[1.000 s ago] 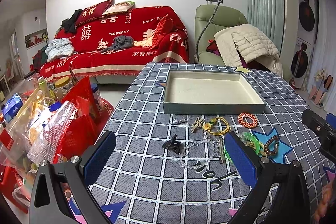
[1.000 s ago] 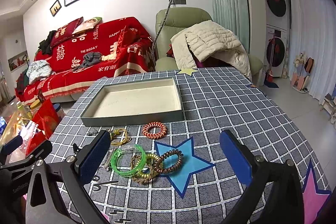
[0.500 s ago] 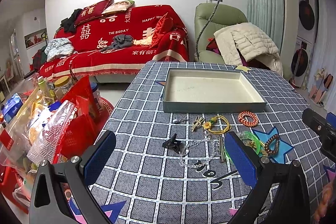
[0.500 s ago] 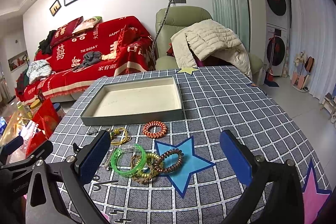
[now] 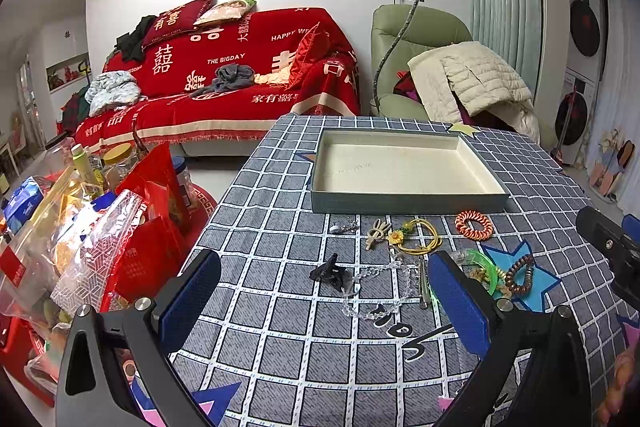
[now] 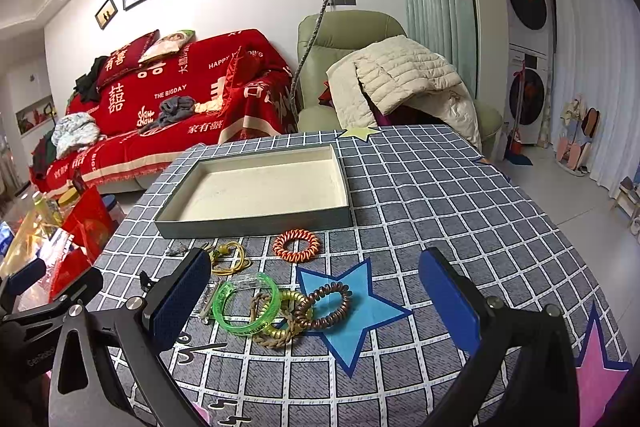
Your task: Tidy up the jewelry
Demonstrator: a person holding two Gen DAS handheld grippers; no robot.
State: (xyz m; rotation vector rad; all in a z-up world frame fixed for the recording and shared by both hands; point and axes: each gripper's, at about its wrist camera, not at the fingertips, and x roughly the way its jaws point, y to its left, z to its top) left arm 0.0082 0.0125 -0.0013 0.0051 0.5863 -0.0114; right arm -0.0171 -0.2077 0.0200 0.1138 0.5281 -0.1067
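— I'm holding both spread wide, left gripper [image 5: 324, 301] and right gripper [image 6: 314, 301], nothing in either. Which first?

— I'm eyeing the near green bangle [image 6: 245, 303]; lift it cleanly, then carry it to the empty tray [image 6: 256, 219] farther back.

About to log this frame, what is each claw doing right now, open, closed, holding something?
Left claw: open, holding nothing, above the table.
Right claw: open, holding nothing, above the bracelets.
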